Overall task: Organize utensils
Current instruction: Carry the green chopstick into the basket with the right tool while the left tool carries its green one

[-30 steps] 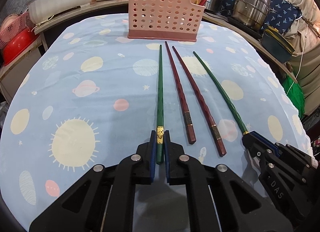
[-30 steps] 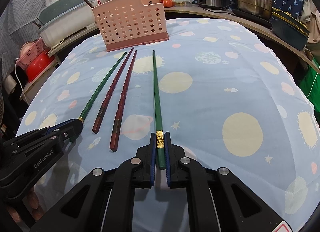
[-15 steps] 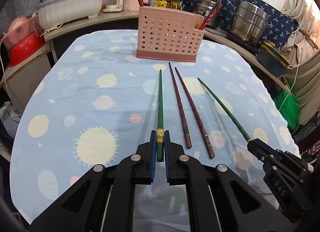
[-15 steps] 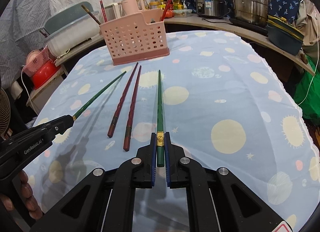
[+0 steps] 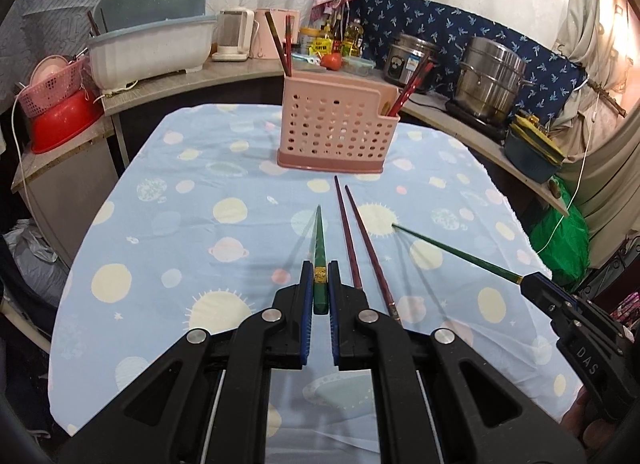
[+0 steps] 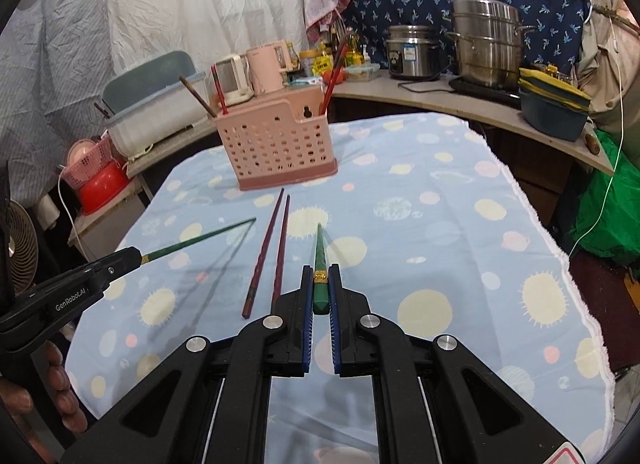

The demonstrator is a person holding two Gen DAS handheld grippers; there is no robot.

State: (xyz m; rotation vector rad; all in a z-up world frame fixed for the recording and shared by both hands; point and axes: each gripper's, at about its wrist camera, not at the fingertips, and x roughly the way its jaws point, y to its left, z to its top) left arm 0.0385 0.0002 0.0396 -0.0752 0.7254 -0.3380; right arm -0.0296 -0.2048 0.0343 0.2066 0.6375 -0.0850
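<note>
My left gripper (image 5: 319,276) is shut on the gold-banded end of a green chopstick (image 5: 319,240), held above the table with its tip pointing at the pink perforated utensil holder (image 5: 336,129). My right gripper (image 6: 320,278) is shut on the second green chopstick (image 6: 320,250) the same way. Each view shows the other gripper at its side, the right gripper (image 5: 532,282) and the left gripper (image 6: 128,256), with its chopstick in the air. Two dark red chopsticks (image 5: 360,244) lie side by side on the cloth between them. The holder (image 6: 276,143) holds a few chopsticks.
A blue planet-print cloth (image 5: 200,223) covers the table. Behind it a curved counter carries a white tub (image 5: 148,49), kettles (image 5: 236,33), bottles, a rice cooker (image 5: 408,59) and a steel steamer pot (image 5: 492,81). A red basin (image 5: 64,119) sits far left, a green bag (image 5: 560,240) right.
Both grippers have risen, lifting the two green chopsticks off the cloth. The red chopsticks stay where they lay. More of the counter and wall shows now.
</note>
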